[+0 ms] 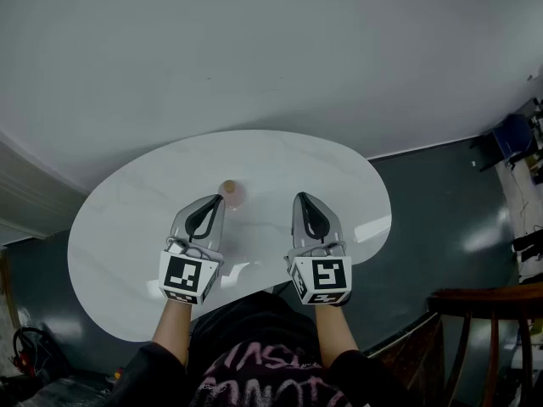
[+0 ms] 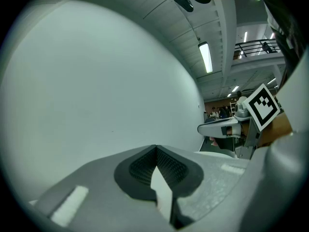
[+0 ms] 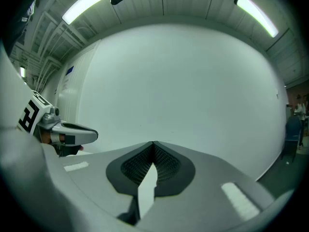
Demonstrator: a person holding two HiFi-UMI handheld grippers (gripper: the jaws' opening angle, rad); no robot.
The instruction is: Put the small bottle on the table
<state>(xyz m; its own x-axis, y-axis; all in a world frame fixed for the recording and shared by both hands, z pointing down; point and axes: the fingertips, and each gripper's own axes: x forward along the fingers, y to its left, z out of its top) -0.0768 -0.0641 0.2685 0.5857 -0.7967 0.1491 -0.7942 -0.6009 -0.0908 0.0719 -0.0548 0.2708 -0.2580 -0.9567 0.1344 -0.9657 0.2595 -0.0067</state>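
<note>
L gripper (image 1: 214, 205) & R gripper (image 1: 306, 203): both w/ jaws pressed together, nothing between them. They're side by side over the near part of the white table (image 1: 136, 227). Small bottle (image 1: 231, 193) sits on the table just beside L gripper's tip, on its far-right side, apart from R gripper.

A pale grey wall (image 1: 254, 49) fills the upper half of the head view, meeting a dark, glossy floor (image 1: 441, 227). A wooden chair (image 1: 492, 299) stands at lower right, a blue object (image 1: 513, 134) against the wall beyond it. Overhead, a long ceiling light (image 2: 205, 57) glows near a railed balcony (image 2: 256, 46); distant people (image 2: 219, 112) gather below, too small to make out.
</note>
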